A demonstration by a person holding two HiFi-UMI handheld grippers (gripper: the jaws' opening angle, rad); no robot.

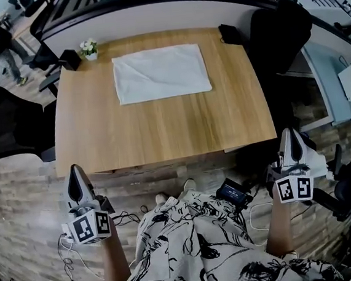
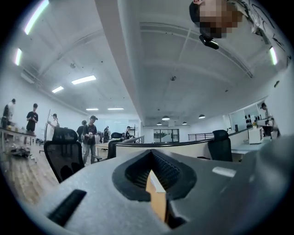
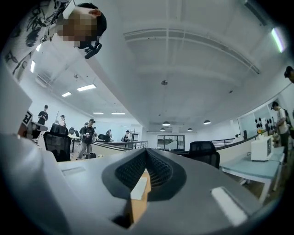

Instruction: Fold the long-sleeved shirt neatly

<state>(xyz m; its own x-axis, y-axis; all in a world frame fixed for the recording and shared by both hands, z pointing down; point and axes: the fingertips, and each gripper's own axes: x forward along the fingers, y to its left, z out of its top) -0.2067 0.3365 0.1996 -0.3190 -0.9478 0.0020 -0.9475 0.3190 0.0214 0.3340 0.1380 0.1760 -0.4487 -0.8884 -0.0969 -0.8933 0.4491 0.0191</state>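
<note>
Closed tools (image 1: 75,171) (image 1: 290,134); shirt (image 1: 161,73); flowers (image 1: 88,46) in pot (image 1: 92,55)

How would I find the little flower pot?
Find the big wooden table. Go to its far left corner, left of the folded white shirt. The little pot of white flowers stands there, beside a black box; it is the only plant on the table.

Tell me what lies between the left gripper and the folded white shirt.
In the head view, only bare wooden tabletop lies between the left gripper and the folded white shirt.
</note>
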